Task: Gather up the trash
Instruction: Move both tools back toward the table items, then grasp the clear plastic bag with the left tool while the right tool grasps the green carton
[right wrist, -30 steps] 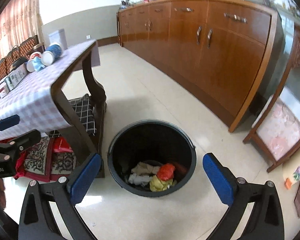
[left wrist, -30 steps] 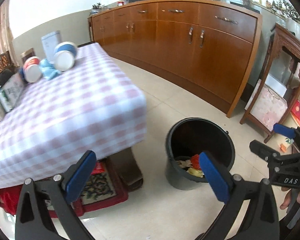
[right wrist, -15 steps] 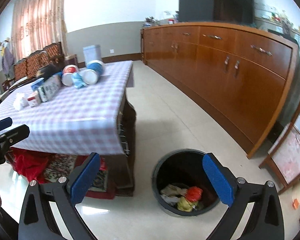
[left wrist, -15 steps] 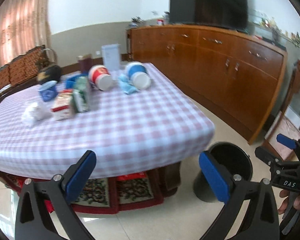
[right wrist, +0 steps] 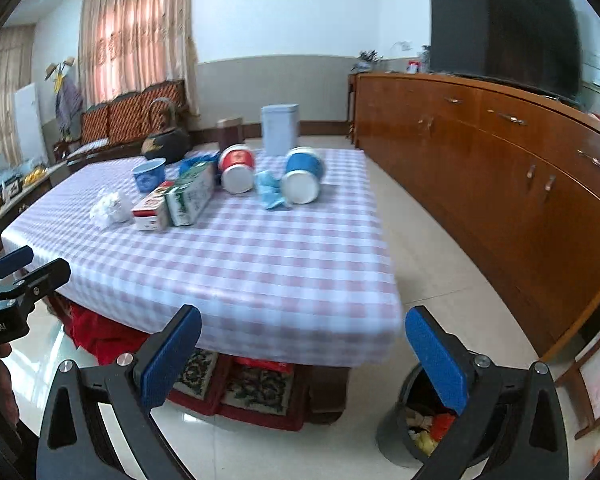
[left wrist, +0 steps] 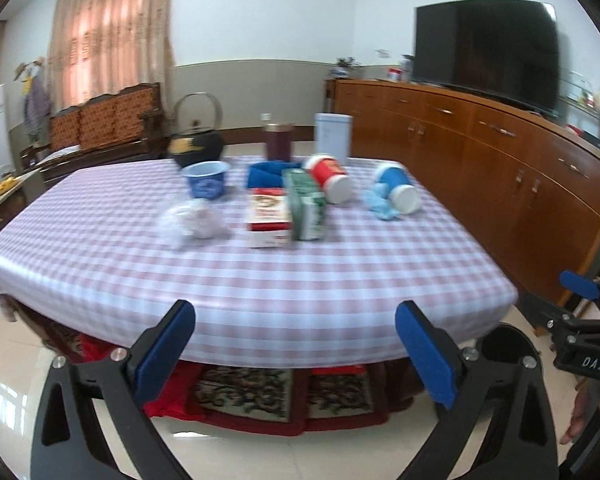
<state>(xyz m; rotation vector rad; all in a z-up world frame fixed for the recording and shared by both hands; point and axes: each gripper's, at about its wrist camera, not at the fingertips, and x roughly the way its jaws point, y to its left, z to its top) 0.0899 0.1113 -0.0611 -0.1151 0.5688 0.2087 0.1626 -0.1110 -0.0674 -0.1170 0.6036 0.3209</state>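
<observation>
Grippers, left gripper (left wrist: 296,344) and right gripper (right wrist: 306,350), both hang spread apart and empty before the checkered table (left wrist: 260,280) bearing litter, with the black trash bin (right wrist: 416,436) beside its corner.

The black left gripper with blue pads (left wrist: 295,350) is hovering with its jaws spread wide and holding nothing. The matching black right gripper (right wrist: 303,354) is also gaping empty. A hand (left wrist: 590,410), seemingly the right one, is gripping that tool's handle, partly cropped at the edge.
</observation>
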